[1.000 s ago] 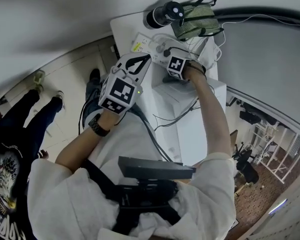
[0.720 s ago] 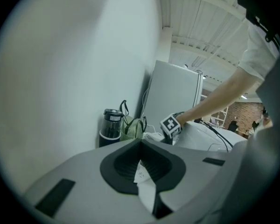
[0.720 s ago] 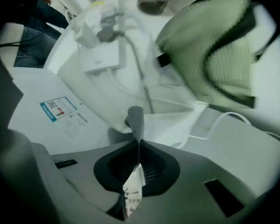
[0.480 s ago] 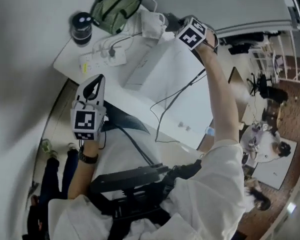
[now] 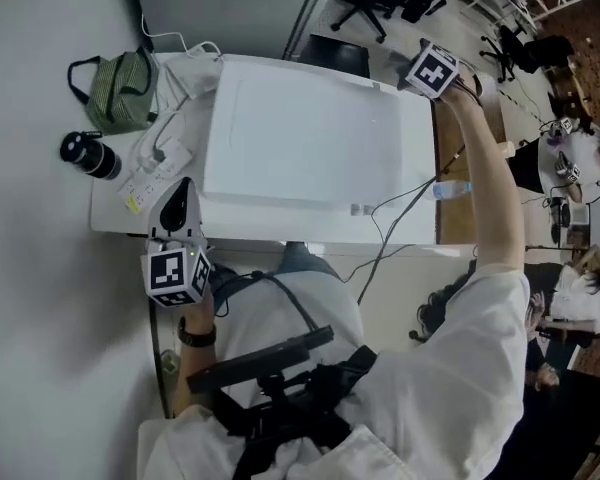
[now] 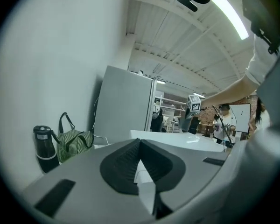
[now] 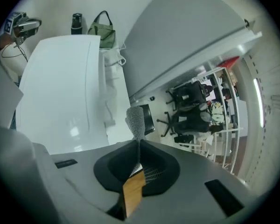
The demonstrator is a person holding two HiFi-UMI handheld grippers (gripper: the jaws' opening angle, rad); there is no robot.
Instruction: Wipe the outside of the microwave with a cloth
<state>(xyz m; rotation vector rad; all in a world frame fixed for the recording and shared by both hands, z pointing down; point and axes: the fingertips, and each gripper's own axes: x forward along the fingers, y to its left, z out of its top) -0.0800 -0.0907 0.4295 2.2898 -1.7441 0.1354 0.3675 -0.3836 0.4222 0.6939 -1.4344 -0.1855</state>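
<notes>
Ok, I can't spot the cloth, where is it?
The grey cloth is pinched in the right tongs, which the head view shows at the far right corner of the microwave top.

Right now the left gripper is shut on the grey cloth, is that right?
Not quite. It is the right gripper that is shut on the grey cloth, as the right gripper view shows. The left gripper has its jaws together with nothing between them.
</notes>
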